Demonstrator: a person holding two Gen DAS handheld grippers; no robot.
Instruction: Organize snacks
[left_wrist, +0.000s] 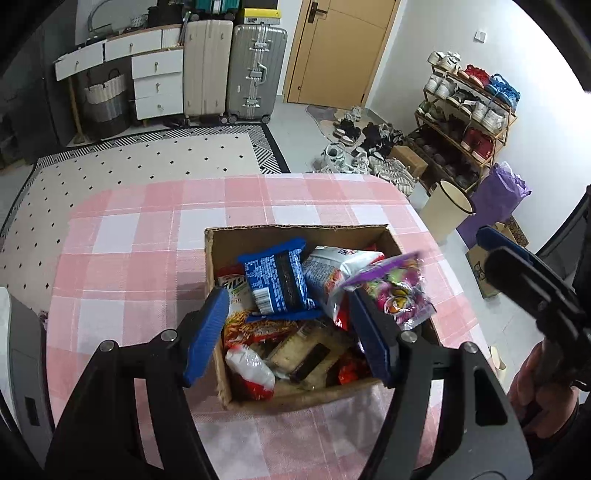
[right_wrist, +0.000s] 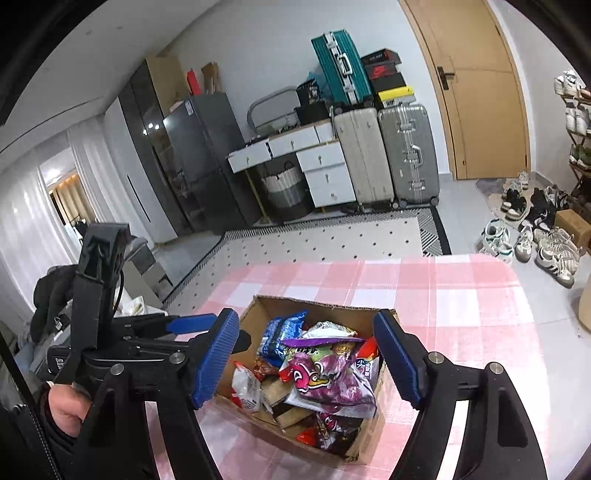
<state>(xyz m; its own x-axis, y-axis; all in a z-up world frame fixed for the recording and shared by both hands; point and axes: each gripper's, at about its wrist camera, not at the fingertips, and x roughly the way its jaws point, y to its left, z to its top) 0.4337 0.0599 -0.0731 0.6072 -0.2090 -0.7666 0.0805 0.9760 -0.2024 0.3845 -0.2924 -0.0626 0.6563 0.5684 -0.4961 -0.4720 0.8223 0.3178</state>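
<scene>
A cardboard box full of snack packets stands on the pink checked tablecloth. On top lie a blue packet, a white and red packet and a purple packet that is blurred at the box's right edge. My left gripper is open and empty just above the box. My right gripper is open and empty above the same box, over the purple packet. The blue packet lies behind it. The right gripper also shows in the left wrist view.
The table's far and right edges drop to the floor. A dotted rug, suitcases, white drawers, a shoe rack and a cream bin stand beyond. A fridge is at the left.
</scene>
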